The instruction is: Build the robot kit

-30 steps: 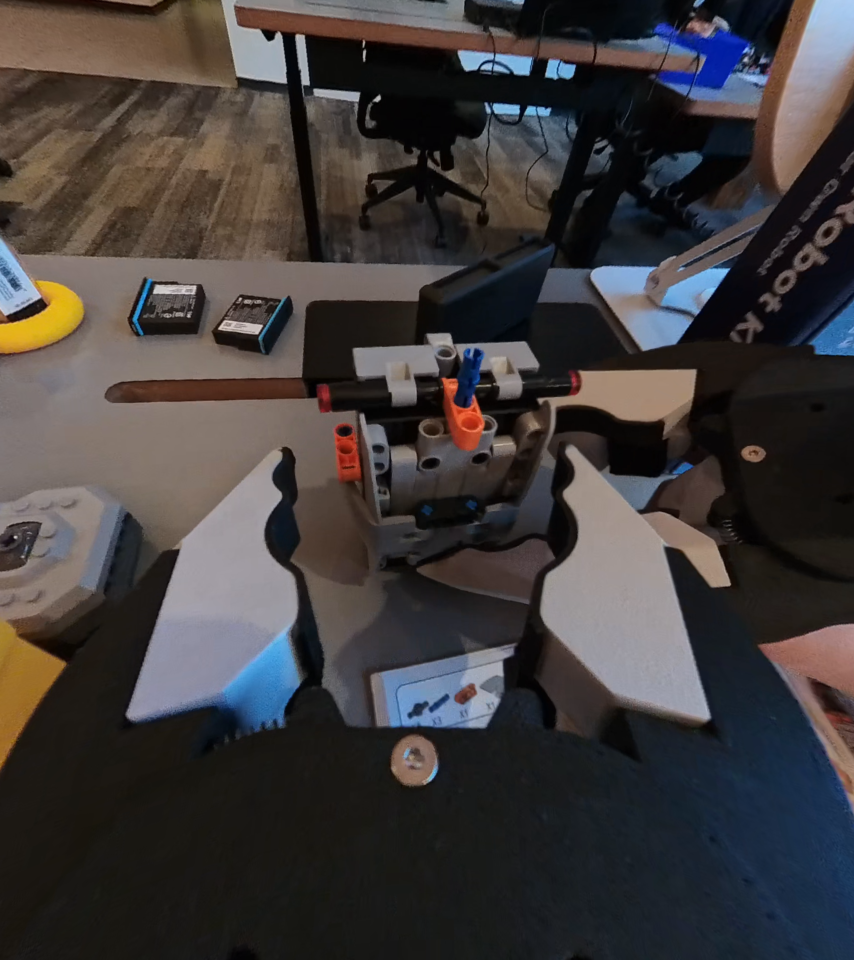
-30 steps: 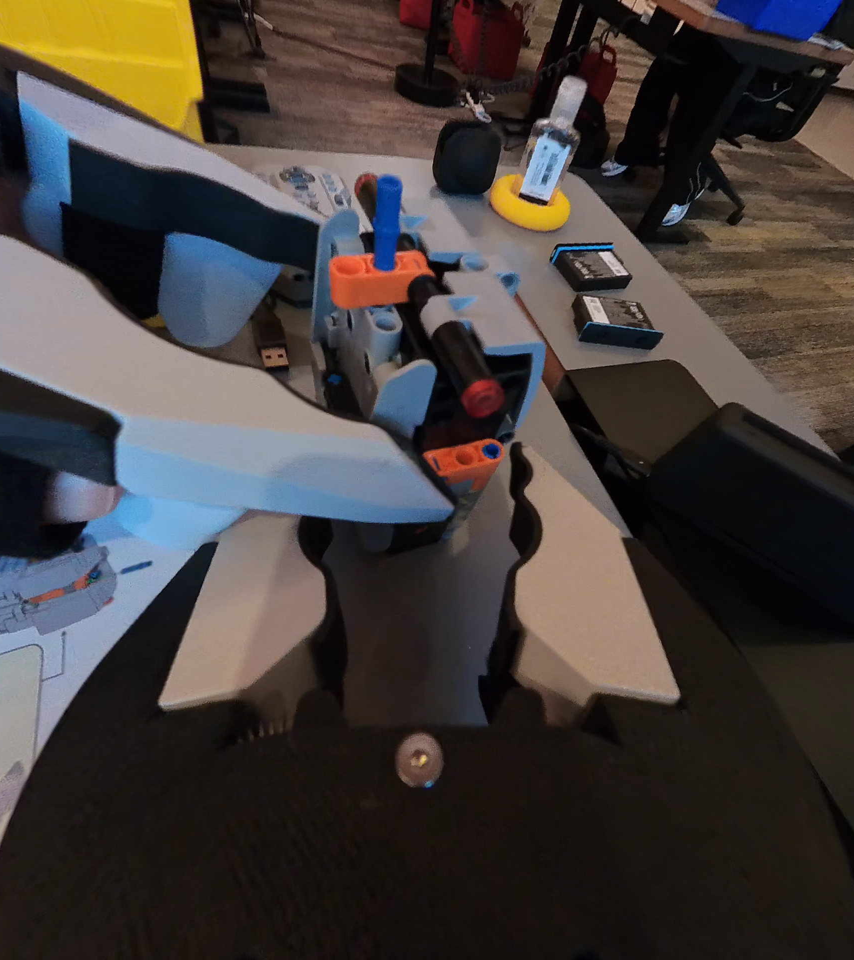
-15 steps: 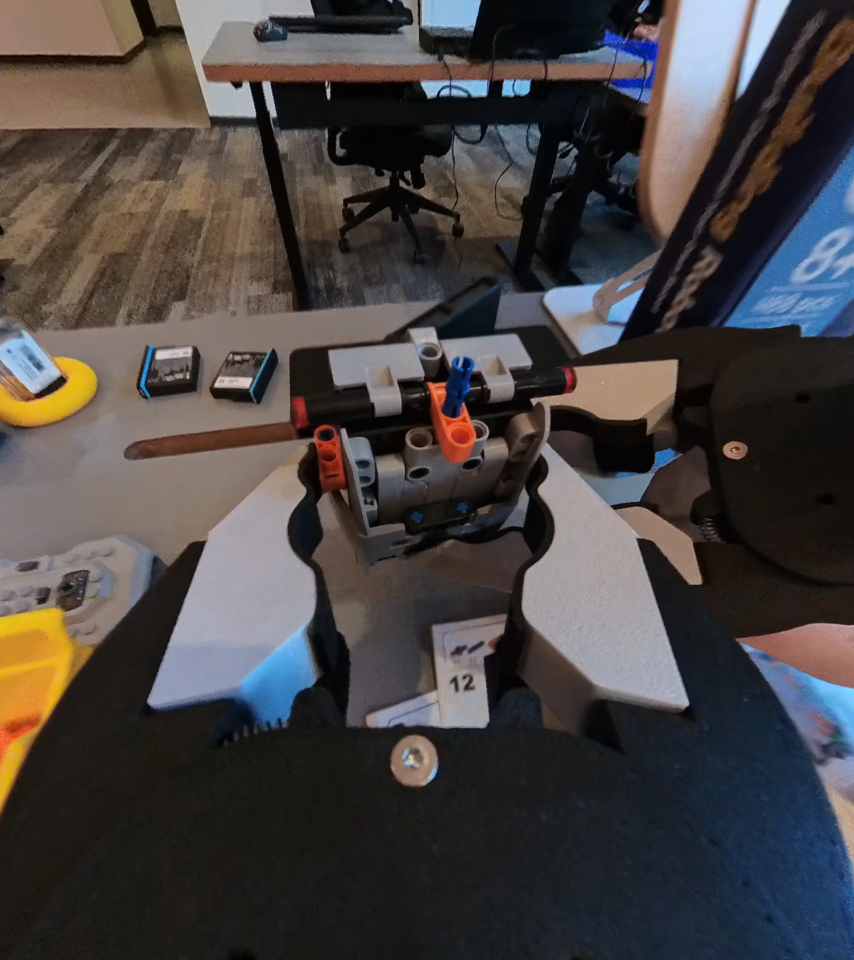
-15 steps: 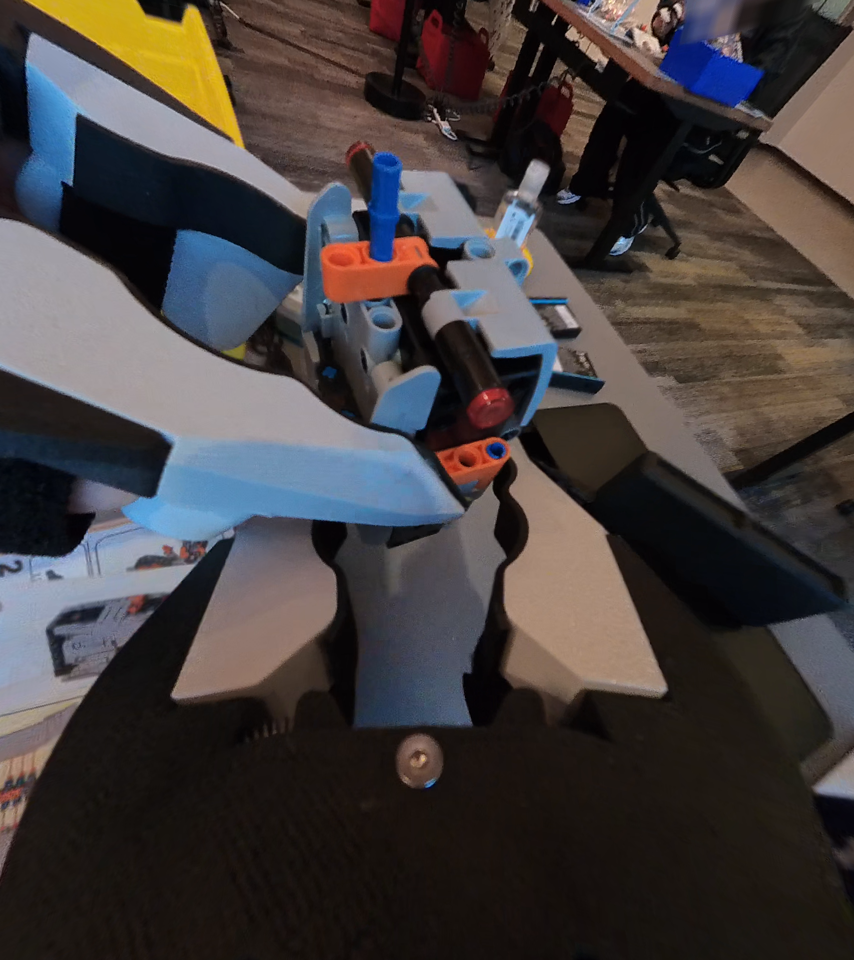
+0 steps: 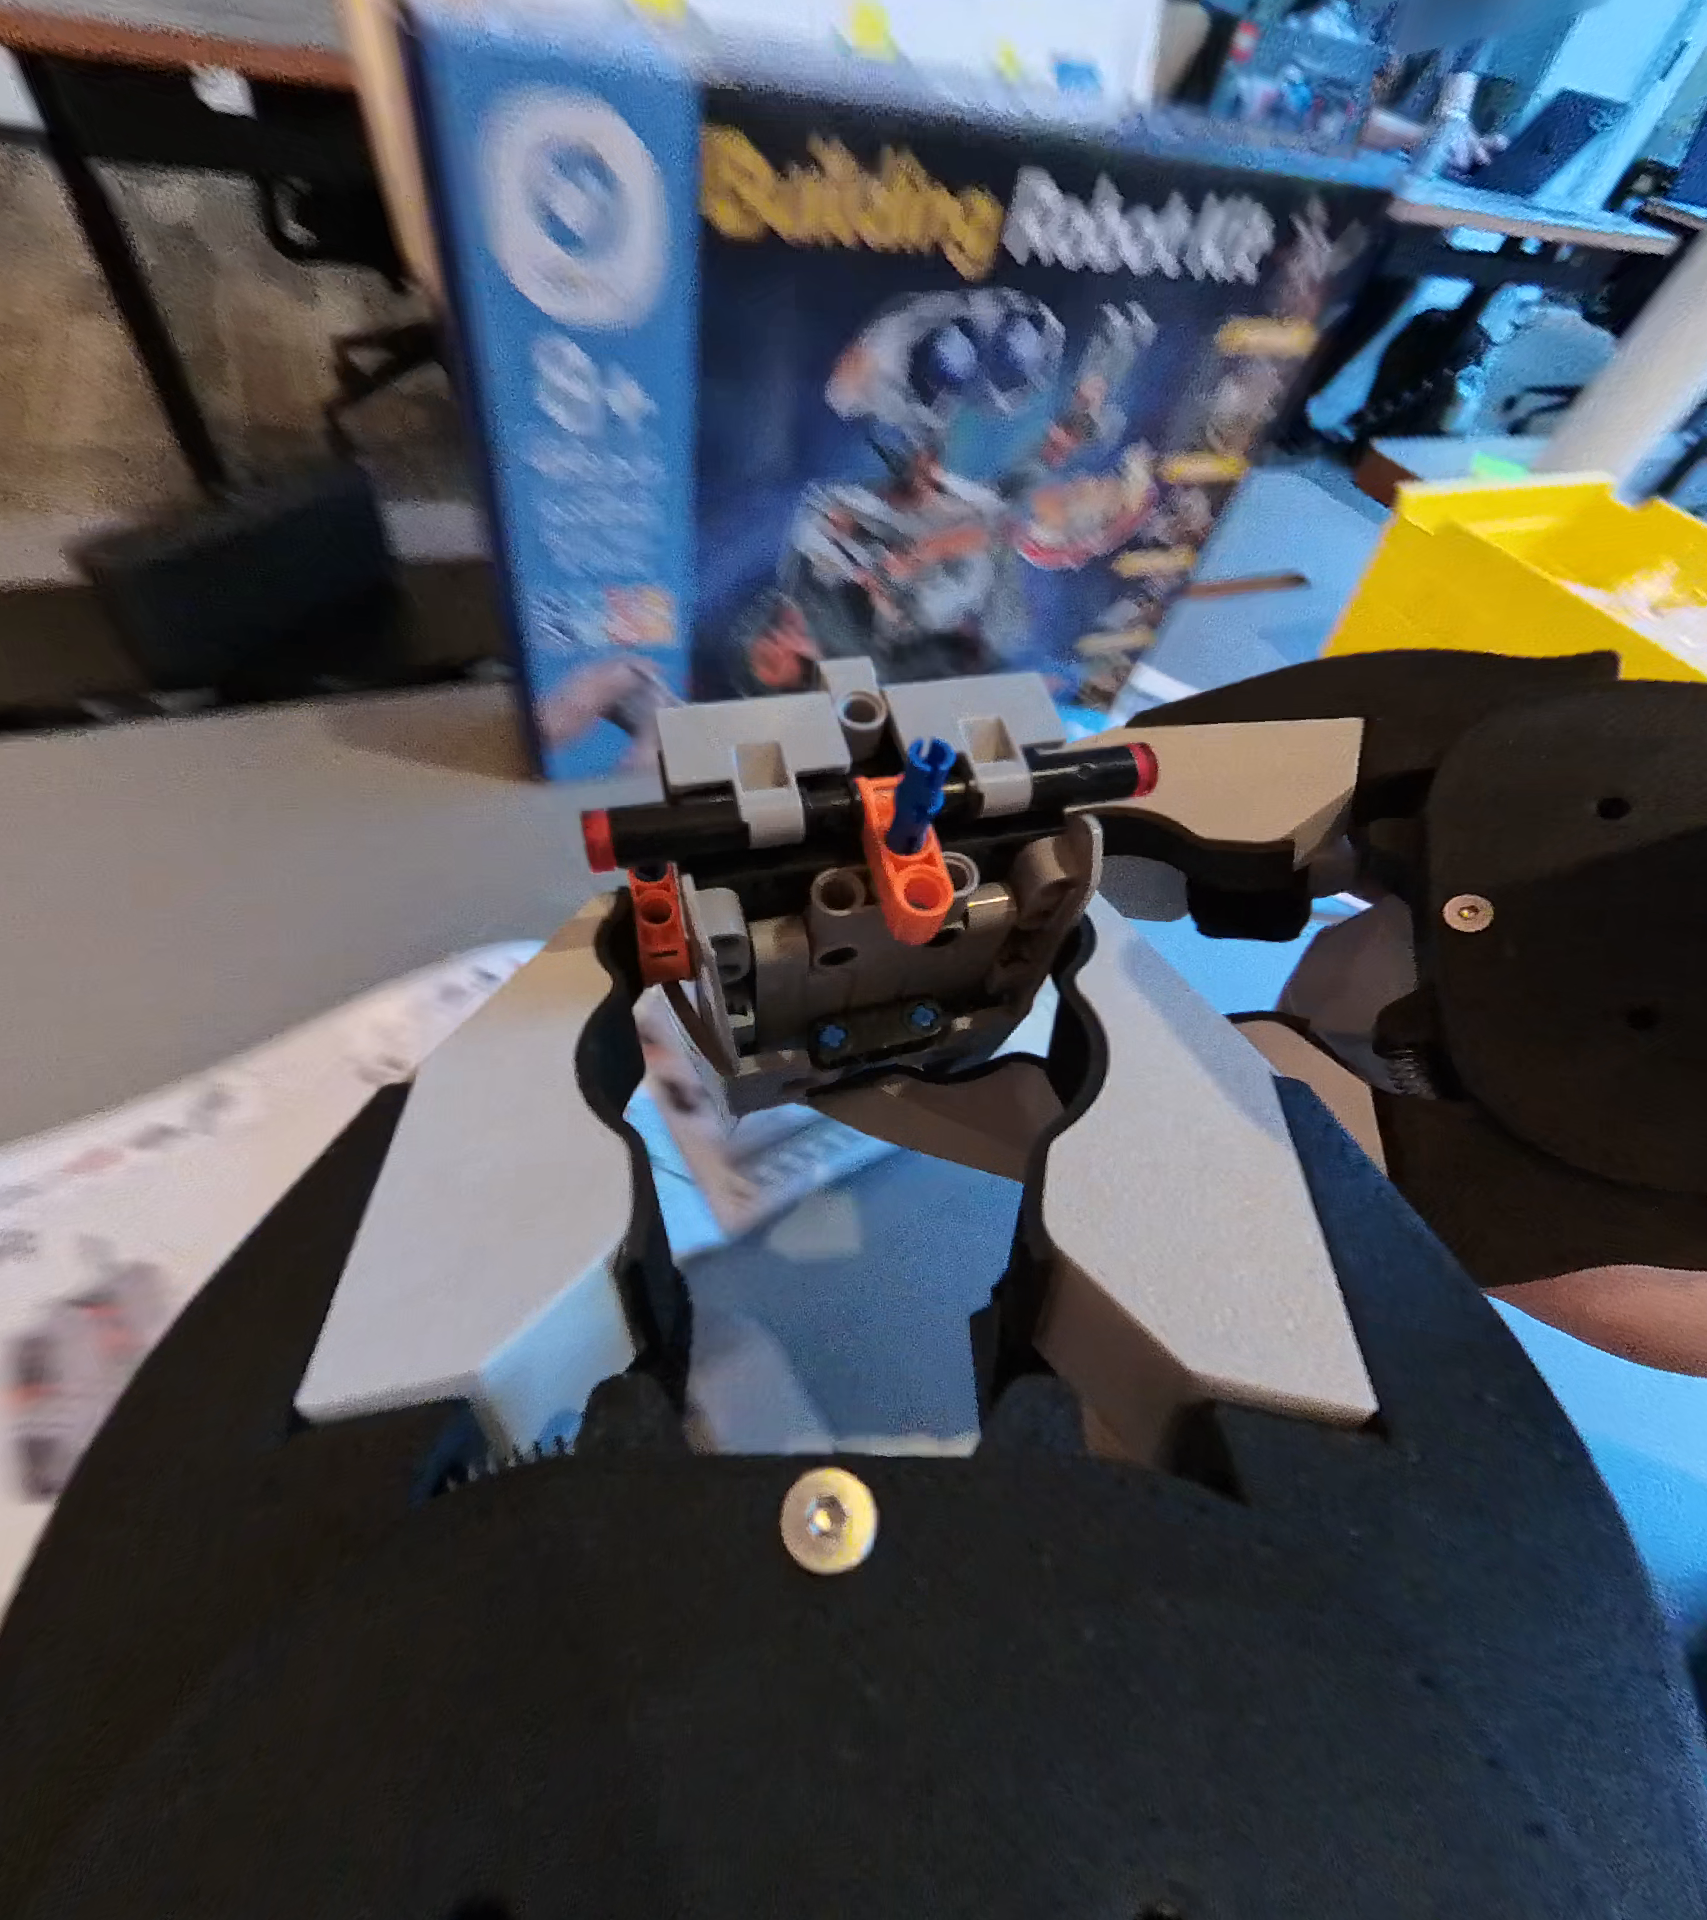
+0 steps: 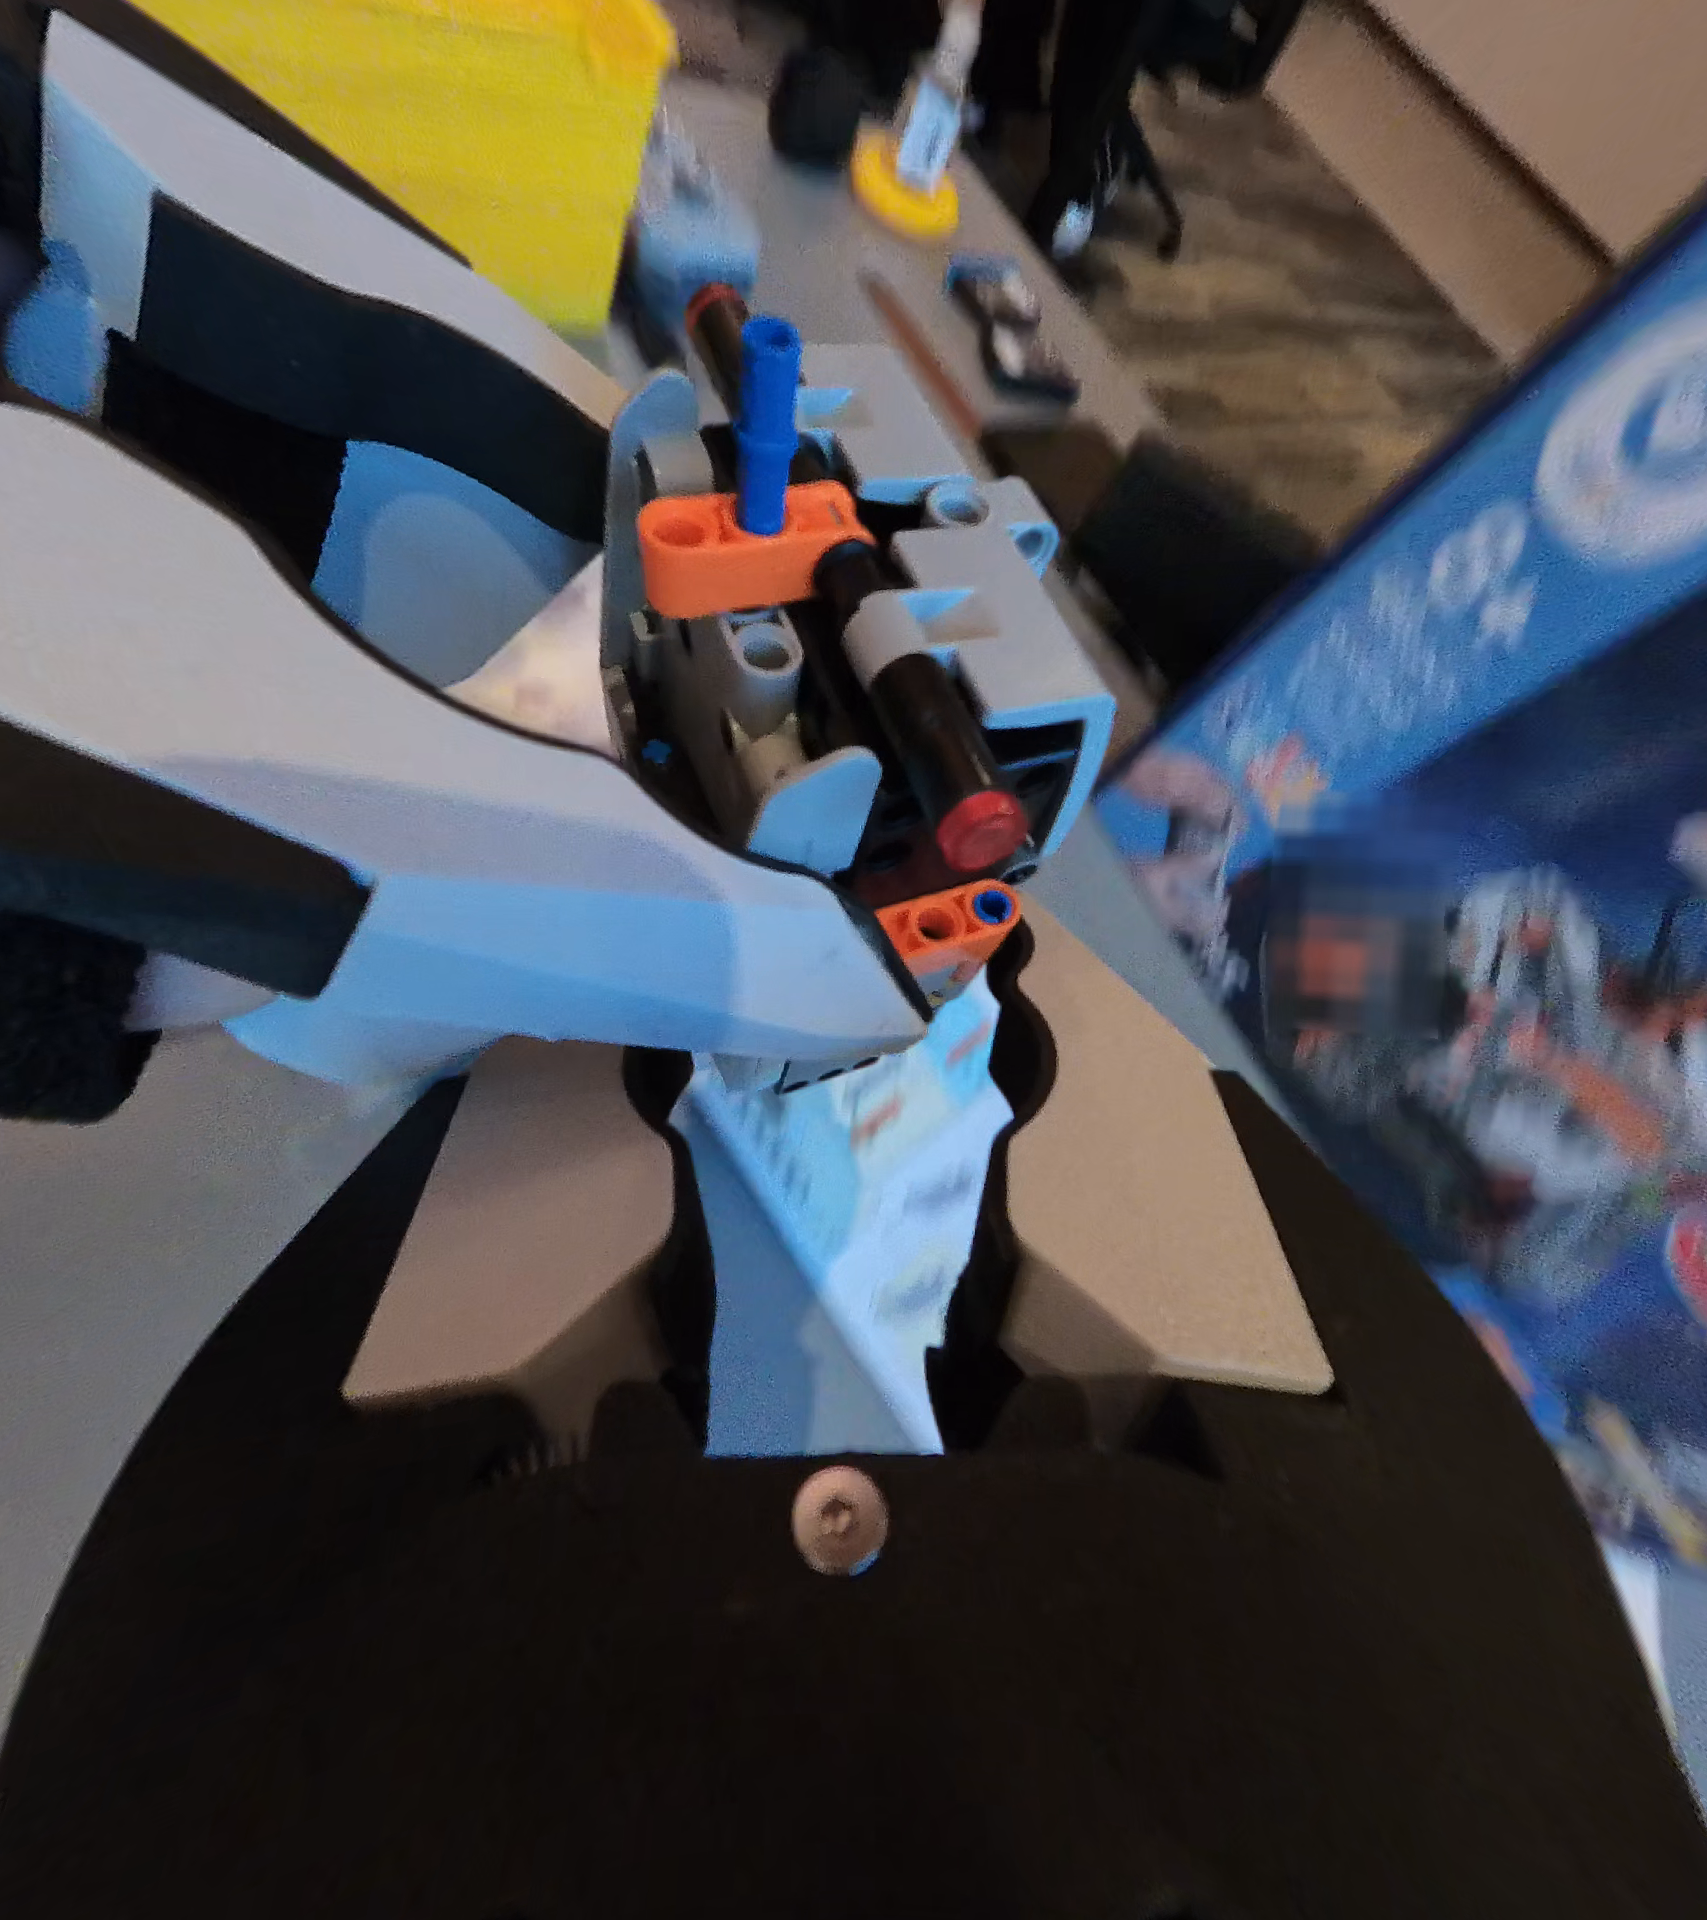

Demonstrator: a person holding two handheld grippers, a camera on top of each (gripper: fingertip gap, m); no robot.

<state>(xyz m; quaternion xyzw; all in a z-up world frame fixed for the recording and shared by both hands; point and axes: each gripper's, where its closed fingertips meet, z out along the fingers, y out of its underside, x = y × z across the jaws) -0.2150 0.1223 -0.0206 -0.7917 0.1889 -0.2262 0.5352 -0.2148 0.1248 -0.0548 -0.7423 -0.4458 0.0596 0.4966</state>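
A small grey brick assembly (image 5: 880, 966) is held in the air above the table. It carries a black axle (image 5: 683, 831) with red ends, an orange beam (image 5: 906, 883) and a blue pin (image 5: 920, 784). My left gripper (image 5: 838, 935) is shut on its two sides. My right gripper (image 6: 838, 1023) is shut on the near end of the assembly (image 6: 932, 582). One of its fingers (image 5: 1244, 790) lies by the axle's red end, the other under the assembly. The left gripper's fingers (image 6: 516, 883) reach in from the left.
A tall blue kit box (image 5: 984, 416) stands right behind the assembly and fills the right side of the right wrist view (image 6: 1555, 727). A yellow bin (image 5: 1555, 582) is at the right. Instruction sheets (image 5: 101, 1247) lie on the grey table (image 5: 205, 883) below. Less than 4 cm separates the two grippers' tips.
The left gripper has closed from wide open onto the assembly's sides. Both grippers have lifted and swung with it toward the blue box, and the background is now blurred.
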